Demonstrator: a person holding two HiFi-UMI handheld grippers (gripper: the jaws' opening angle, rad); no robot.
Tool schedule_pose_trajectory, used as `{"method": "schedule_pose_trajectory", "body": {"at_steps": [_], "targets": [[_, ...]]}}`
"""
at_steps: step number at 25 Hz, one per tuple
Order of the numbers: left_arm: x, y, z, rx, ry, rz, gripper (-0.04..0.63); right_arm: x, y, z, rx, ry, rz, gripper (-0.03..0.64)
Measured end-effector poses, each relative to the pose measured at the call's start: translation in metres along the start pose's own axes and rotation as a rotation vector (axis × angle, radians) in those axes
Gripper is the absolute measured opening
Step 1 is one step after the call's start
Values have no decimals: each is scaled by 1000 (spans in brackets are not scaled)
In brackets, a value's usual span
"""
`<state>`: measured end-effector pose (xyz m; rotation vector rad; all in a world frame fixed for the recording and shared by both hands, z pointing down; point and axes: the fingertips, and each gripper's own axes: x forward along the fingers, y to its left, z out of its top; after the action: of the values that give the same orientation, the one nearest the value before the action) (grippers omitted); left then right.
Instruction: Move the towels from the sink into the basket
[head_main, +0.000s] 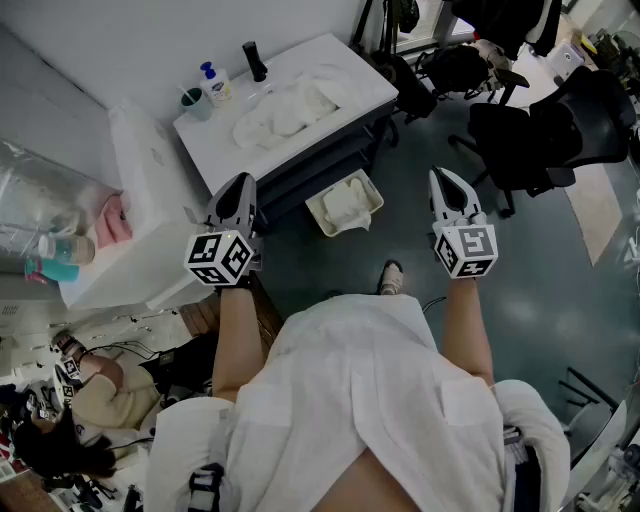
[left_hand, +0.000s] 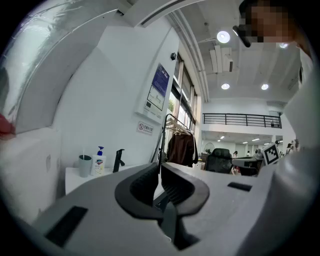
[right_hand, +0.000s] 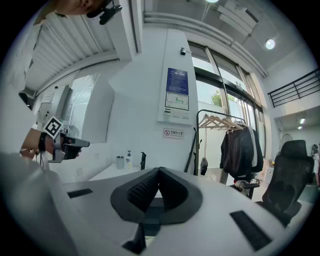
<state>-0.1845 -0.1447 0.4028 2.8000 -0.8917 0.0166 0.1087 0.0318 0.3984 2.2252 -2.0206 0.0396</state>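
In the head view, white towels lie heaped in the sink of a white counter at the top. On the floor in front of it stands a cream basket holding a white towel. My left gripper hangs level in the air beside the counter's front left corner, jaws shut and empty. Out to the right, over the floor, my right gripper is also shut on nothing. Their closed tips show in the left gripper view and the right gripper view. Neither gripper view shows the towels.
A black faucet, soap bottle and cup stand at the back of the counter. A white appliance is on the left, black office chairs on the right. A clothes rack with dark coats stands beyond.
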Motion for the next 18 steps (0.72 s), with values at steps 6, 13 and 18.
{"method": "schedule_pose_trajectory", "body": {"at_steps": [6,13,18], "targets": [[1,5,0,3,3,3,25,5,1,-1,-3,7,0,26],[1,9,-2,4,12,5,25,12,5,-1,21,-2,25,26],[1,17,-3,-1,14,15,25,21,11,1,52,-26,49,28]]}}
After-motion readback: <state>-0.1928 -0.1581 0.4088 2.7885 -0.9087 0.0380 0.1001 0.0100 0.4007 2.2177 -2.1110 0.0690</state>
